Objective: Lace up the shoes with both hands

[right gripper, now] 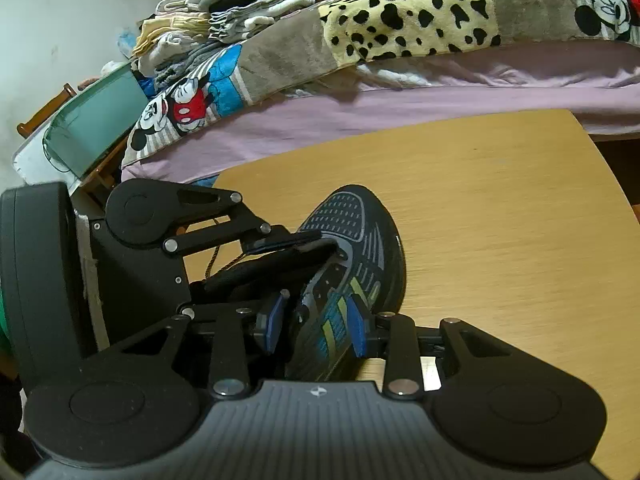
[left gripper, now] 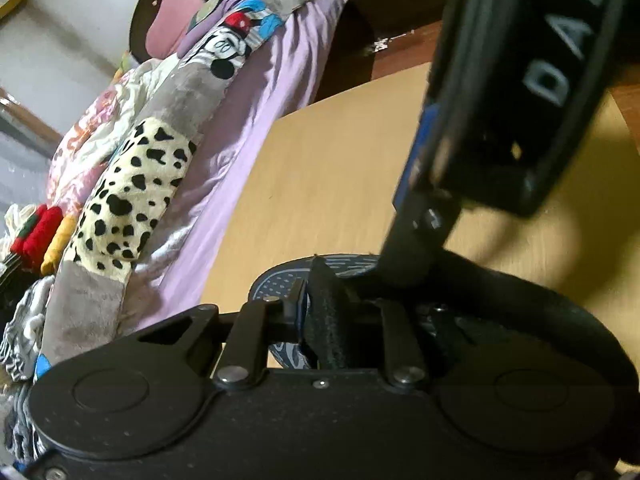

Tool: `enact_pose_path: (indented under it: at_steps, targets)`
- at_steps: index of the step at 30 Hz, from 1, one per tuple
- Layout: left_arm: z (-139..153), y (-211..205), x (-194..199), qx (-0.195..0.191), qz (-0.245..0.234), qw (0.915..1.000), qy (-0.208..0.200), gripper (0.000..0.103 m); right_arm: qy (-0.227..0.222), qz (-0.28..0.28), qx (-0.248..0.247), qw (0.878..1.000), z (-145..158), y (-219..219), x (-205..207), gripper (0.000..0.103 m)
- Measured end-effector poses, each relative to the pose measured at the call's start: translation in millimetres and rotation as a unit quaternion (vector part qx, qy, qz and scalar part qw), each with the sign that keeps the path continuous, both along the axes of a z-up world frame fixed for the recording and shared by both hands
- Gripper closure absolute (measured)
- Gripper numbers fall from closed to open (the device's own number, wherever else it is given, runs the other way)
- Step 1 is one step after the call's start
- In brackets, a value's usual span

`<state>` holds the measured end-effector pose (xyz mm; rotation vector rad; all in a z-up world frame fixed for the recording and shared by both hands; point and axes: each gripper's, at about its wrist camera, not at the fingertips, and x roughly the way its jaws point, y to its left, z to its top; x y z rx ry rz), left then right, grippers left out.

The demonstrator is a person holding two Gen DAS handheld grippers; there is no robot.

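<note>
Right wrist view: we take the shoe [right gripper: 360,248] as our landmark; it lies on the wooden table [right gripper: 500,220], toe towards the bed [right gripper: 360,100].
Bed: beyond the shoe's toe, under a patchwork blanket [right gripper: 400,20].
Right gripper [right gripper: 316,320]: jaws spread either side of the shoe's laced midfoot, blue pads not clearly pressing; we judge it free.
Left gripper [right gripper: 296,242]: over the shoe's tongue, jaws nearly together on a dark strip [left gripper: 326,312], tongue or lace we cannot tell.
Lace [right gripper: 212,258]: a thin cord trails behind the shoe's collar.
Risk: with nothing steadying the shoe, a pull may drag it across the table.
Risk: the narrow pinch may slip off, and the two grippers, close over the shoe, may collide.
</note>
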<state>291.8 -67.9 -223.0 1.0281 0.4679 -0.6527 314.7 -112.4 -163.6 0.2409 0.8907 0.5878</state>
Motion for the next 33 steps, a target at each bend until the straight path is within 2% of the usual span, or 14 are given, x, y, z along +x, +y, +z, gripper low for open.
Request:
enact_pose_path:
  at_steps: [9,14,17,20,25,29,31,33]
  targets:
    - [-15,-6,-10,0.103,-0.046,0.9936,-0.009,0.090,0.008,-0.013,-0.005,1.000,-4,-11,3,0.068]
    - [-19,-12,-10,0.166,-0.071,0.9835,-0.003,0.090,-0.001,-0.012,-0.024,1.000,-4,-8,1,0.068]
    - [-22,-14,-10,0.223,-0.110,0.9685,0.005,0.090,-0.002,-0.014,-0.031,0.999,-4,-8,1,0.068]
    - [-26,-16,-10,0.283,-0.157,0.9461,0.012,0.090,0.001,-0.017,-0.030,0.999,-4,-9,2,0.069]
    - [-29,-16,-5,0.344,-0.217,0.9130,0.033,0.090,0.018,-0.025,-0.011,0.999,-7,-14,5,0.069]
    - [-32,-18,-6,0.388,-0.265,0.8813,0.053,0.091,0.042,-0.035,0.019,0.998,-12,-22,9,0.069]
    - [-29,-19,-3,0.394,-0.275,0.8746,0.061,0.091,0.053,-0.040,0.030,0.997,-15,-25,11,0.070]
    - [-27,-18,-2,0.391,-0.274,0.8763,0.064,0.091,0.066,-0.045,0.047,0.996,-17,-29,12,0.070]
